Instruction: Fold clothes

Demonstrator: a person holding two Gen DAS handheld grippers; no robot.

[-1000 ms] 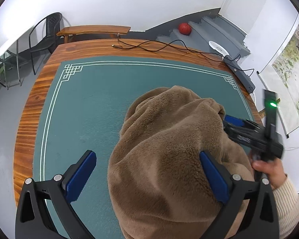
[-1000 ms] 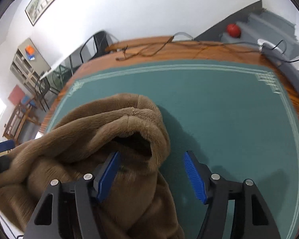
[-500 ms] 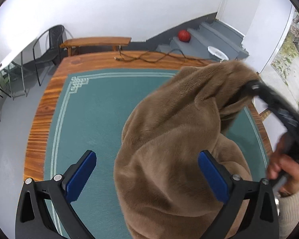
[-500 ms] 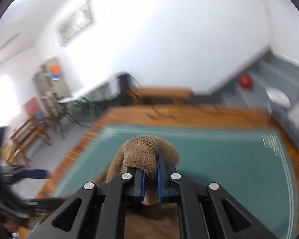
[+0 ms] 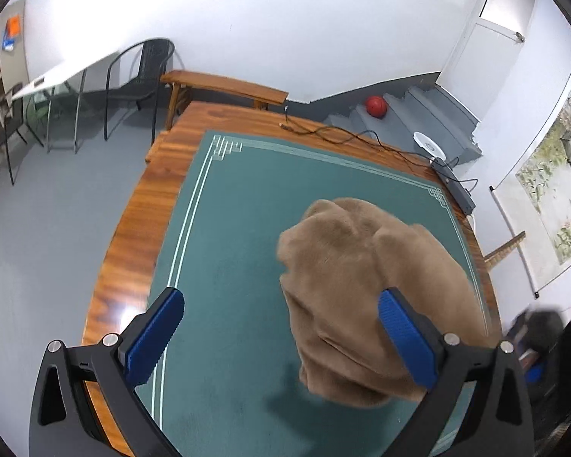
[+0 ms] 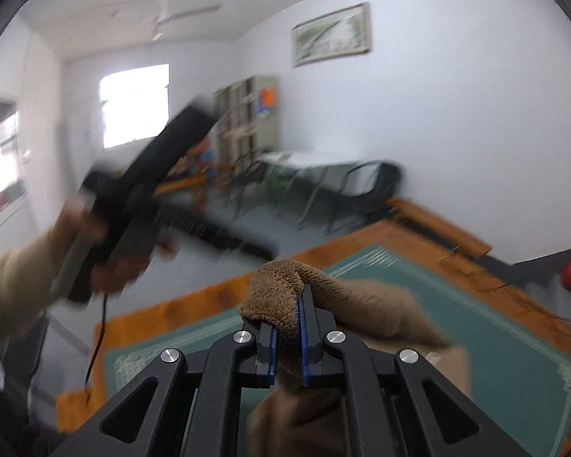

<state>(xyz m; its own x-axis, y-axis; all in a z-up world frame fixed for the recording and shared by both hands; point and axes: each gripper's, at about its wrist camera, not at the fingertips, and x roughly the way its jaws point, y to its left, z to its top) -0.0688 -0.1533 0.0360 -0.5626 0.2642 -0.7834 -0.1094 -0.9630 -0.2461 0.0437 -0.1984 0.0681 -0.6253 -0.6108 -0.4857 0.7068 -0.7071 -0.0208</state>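
Bright window glare, heavy motion blur, fisheye-warped edges

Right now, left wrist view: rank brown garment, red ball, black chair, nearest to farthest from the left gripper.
From the left gripper:
1. Brown garment, against its right finger, on the green mat.
2. Black chair and red ball, both beyond the table: chair far left, ball on the stairs. Too close to call.

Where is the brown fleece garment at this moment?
The brown fleece garment is pinched in the right gripper, hanging above the green mat, right of centre in the left wrist view.
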